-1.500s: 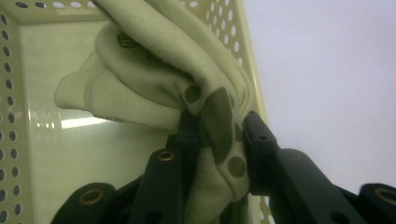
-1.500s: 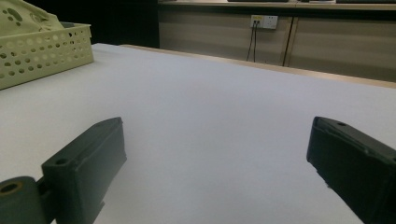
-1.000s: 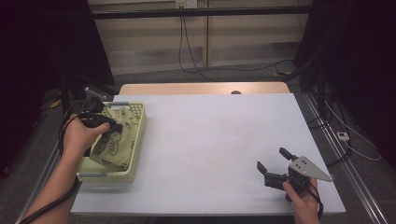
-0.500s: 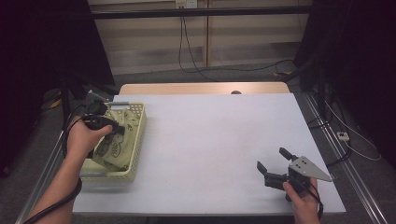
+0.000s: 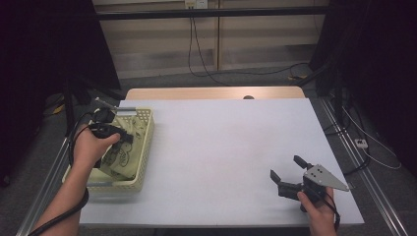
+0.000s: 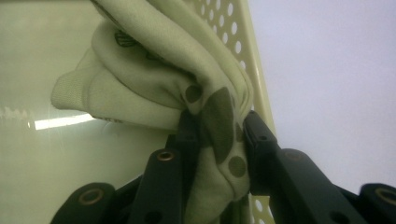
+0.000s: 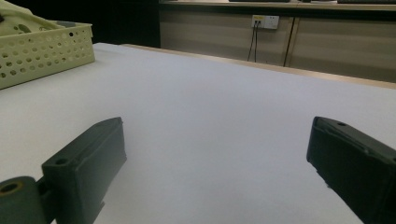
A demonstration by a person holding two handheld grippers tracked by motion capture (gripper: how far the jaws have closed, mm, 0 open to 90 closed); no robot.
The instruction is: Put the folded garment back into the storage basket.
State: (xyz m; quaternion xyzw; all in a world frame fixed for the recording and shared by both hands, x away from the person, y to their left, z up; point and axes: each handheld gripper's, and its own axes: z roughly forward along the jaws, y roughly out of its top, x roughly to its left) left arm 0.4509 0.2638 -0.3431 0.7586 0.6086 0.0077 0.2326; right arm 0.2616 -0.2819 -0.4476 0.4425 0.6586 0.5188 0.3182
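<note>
Seen from above, a white table (image 5: 221, 147) fills the middle of the frame, with a person's forearms coming in from the bottom edge. At the table's left edge sits a pale yellow perforated plastic basket (image 5: 143, 147). The person's left hand (image 5: 88, 147) holds the left gripper (image 5: 125, 139) inside that basket, where its black jaws are clamped on a bunched cream-coloured cloth (image 5: 120, 155) printed with dark spots and markings.

From the left gripper view, the cloth (image 6: 159, 74) is pinched tight between the two jaws, a fold with brown dots squeezed in the narrow gap, while the rest of the fabric bulges above them in soft rolls. The basket wall (image 6: 243, 56) with its rows of round holes runs just behind the cloth, and the white tabletop lies beyond it.

Near the table's bottom right corner, well apart from the basket, the right hand (image 5: 317, 209) holds the right gripper (image 5: 287, 169) (a grey three-cornered plate sits on top of it). Its jaws stand wide apart with nothing between them, pointing across the bare tabletop. From the right gripper view, the basket (image 7: 42, 51) shows far off at the upper left.
</note>
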